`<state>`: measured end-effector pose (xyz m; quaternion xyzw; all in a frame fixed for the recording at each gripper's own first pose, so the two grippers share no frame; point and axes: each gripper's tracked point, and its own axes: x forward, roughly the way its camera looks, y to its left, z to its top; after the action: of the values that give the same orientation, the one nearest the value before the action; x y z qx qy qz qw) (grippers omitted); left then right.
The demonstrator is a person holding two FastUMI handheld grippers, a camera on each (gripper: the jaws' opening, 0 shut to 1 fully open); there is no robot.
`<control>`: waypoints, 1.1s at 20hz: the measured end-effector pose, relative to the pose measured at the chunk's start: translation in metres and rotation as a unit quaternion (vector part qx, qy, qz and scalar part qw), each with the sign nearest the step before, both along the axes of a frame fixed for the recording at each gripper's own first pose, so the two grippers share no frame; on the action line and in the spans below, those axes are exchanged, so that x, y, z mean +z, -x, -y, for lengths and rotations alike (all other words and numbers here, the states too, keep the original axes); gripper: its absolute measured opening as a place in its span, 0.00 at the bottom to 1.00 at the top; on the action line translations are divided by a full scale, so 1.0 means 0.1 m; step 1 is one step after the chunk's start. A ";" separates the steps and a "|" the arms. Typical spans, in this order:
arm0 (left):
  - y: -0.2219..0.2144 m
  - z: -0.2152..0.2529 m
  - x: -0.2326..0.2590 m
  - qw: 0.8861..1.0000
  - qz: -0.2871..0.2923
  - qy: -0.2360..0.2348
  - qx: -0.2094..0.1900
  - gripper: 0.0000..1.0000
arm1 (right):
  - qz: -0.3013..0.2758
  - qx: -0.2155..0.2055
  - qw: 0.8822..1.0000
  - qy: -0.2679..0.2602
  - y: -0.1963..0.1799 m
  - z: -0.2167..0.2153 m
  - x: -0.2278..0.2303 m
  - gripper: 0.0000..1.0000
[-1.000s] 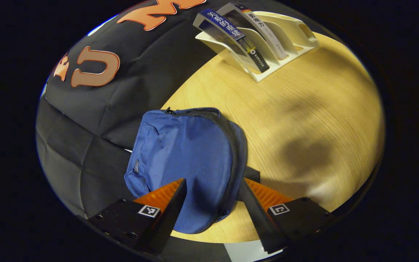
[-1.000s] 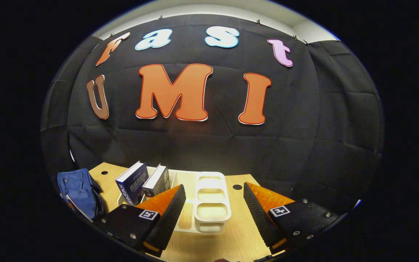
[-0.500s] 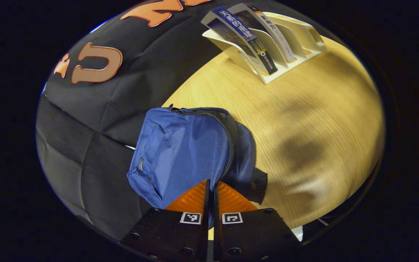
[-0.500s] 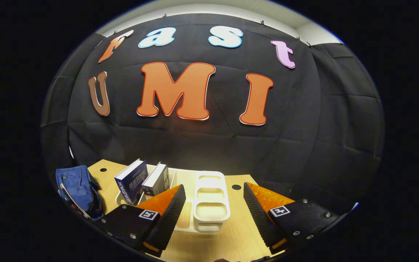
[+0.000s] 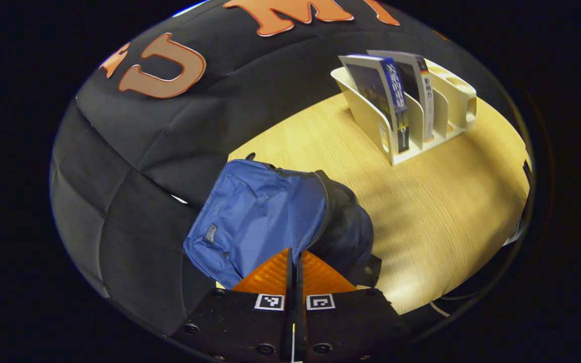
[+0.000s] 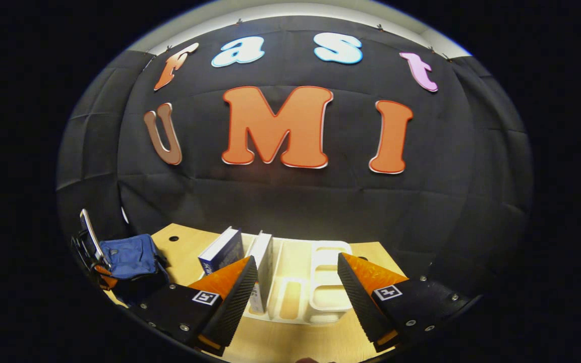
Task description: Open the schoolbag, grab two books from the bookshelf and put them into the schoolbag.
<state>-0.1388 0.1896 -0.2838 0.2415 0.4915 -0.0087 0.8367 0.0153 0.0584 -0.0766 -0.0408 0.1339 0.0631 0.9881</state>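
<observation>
- Blue fabric forms the schoolbag [image 5: 260, 217], which is seen slumped at the table's [image 5: 431, 222] edge beside the black wall cloth; its dark zipper line [image 5: 323, 217] is seen curving down toward the fingertips in the left gripper view
- The left gripper [image 5: 294, 259] is seen with its fingers pressed together at the lower end of that zipper line; whether a zipper pull or fabric is pinched between them cannot be told
- The same schoolbag [image 6: 131, 257] is seen at the far left of the right gripper view, with the other gripper [image 6: 89, 242] against it
- The right gripper [image 6: 294, 287] is held with its jaws spread wide and nothing between them; it is raised above the table, facing the bookshelf [image 6: 321, 297]
- A cream bookshelf [image 5: 452, 101] is seen well apart from the bag; two books are leaned in adjacent slots: a blue-spined book [image 5: 394, 96] nearer the bag and a white-spined book [image 5: 424, 96] just beside it; the remaining slots are seen unfilled
</observation>
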 end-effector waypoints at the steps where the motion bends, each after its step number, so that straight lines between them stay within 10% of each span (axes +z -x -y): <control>1: -0.07 -0.03 0.10 1.000 0.003 0.007 -0.002 0.02 | -0.009 0.012 1.000 0.000 -0.03 -0.11 0.00 0.95; 8: -0.48 -0.41 0.68 0.998 0.024 0.065 0.013 0.02 | -0.091 0.082 0.992 -0.015 -0.21 -0.91 -0.09 0.95; 22: -0.95 -0.83 1.01 0.992 0.020 0.119 -0.030 0.02 | -0.312 0.052 0.949 0.004 -0.88 -1.58 -0.78 0.95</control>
<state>-0.0440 0.2729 -0.1829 0.1550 0.4628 -0.0875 0.8684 0.1034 0.2165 -0.1550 -0.0303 0.4337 0.1236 0.8920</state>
